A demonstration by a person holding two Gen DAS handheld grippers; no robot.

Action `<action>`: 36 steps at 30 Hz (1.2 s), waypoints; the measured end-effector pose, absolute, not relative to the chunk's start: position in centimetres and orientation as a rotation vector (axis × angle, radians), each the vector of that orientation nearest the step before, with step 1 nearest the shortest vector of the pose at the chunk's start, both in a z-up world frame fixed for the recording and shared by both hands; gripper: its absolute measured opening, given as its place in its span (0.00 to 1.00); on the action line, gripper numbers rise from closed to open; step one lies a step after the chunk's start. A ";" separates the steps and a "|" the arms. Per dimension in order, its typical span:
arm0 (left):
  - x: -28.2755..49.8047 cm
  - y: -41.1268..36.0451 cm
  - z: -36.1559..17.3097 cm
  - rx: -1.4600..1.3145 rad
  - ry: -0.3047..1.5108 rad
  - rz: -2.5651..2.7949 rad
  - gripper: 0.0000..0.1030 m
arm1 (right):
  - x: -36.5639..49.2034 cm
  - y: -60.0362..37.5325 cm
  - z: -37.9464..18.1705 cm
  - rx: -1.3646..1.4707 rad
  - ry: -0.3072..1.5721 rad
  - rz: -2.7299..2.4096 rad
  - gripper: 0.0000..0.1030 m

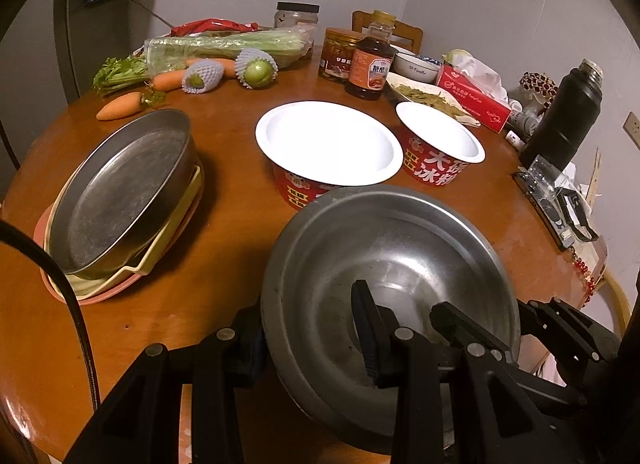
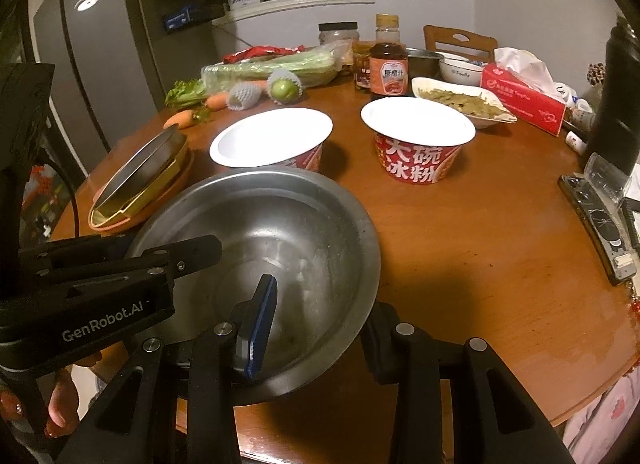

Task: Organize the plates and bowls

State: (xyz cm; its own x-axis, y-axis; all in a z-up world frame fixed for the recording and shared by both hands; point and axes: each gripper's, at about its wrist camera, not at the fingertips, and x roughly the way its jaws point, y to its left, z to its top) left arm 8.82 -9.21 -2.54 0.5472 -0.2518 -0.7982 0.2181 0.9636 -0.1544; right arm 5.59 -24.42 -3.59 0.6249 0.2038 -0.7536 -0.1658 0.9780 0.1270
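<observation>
On the far left of the round wooden table [image 1: 224, 232] lies a stack of plates [image 1: 120, 200]: a steel tray rests tilted on a yellow dish and a pink plate. To the right of the stack, in the middle, stand two paper bowls with red sides, the wide paper bowl [image 1: 328, 144] and the smaller paper bowl [image 1: 440, 140], both empty and not yet nested. Nearest to the cameras is the steel bowl [image 1: 384, 288], which both grippers carry together above the near edge of the table. The left gripper [image 1: 304, 340] is nearly closed on the left part of the rim, one finger outside the wall and one inside. The right gripper [image 2: 316, 328] pinches the rim on the opposite side in the same way (its blue-padded finger is seen inside the bowl). I judge that the step in hand is the transport of this steel bowl toward the other bowls. The next move asks for a free place near the paper bowls, or for stacking them, and both hands must lower at the same speed so the bowl remains level. Both grippers point forward and steeply down over the table.
</observation>
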 end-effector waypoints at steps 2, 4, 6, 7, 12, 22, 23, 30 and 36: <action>8.9 -9.2 -2.7 -0.038 0.955 -0.278 0.36 | 5.6 -24.4 -3.7 0.044 0.872 0.213 0.40; 8.9 -9.2 -2.9 -0.039 0.958 -0.276 0.36 | 5.7 -24.4 -3.9 0.049 0.877 0.214 0.40; 9.0 -9.2 -3.0 -0.036 0.958 -0.272 0.36 | 5.7 -24.4 -4.0 0.051 0.881 0.216 0.40; 9.0 -9.2 -3.0 -0.034 0.957 -0.270 0.36 | 5.8 -24.4 -4.1 0.052 0.882 0.217 0.40; 9.0 -9.2 -3.2 -0.033 0.956 -0.260 0.36 | 6.0 -24.3 -4.3 0.050 0.889 0.227 0.40; 9.1 -9.5 -3.4 -0.012 0.953 -0.257 0.38 | 6.0 -24.4 -4.6 0.057 0.886 0.231 0.40; 9.2 -9.5 -3.3 -0.014 0.954 -0.258 0.38 | 6.0 -24.4 -4.6 0.063 0.888 0.233 0.40; 9.2 -9.4 -3.0 -0.032 0.958 -0.273 0.44 | 6.0 -25.2 -4.2 0.084 0.876 0.238 0.42; 8.9 -8.5 -1.5 -0.051 0.928 -0.275 0.46 | 5.7 -26.0 -3.5 0.107 0.852 0.230 0.45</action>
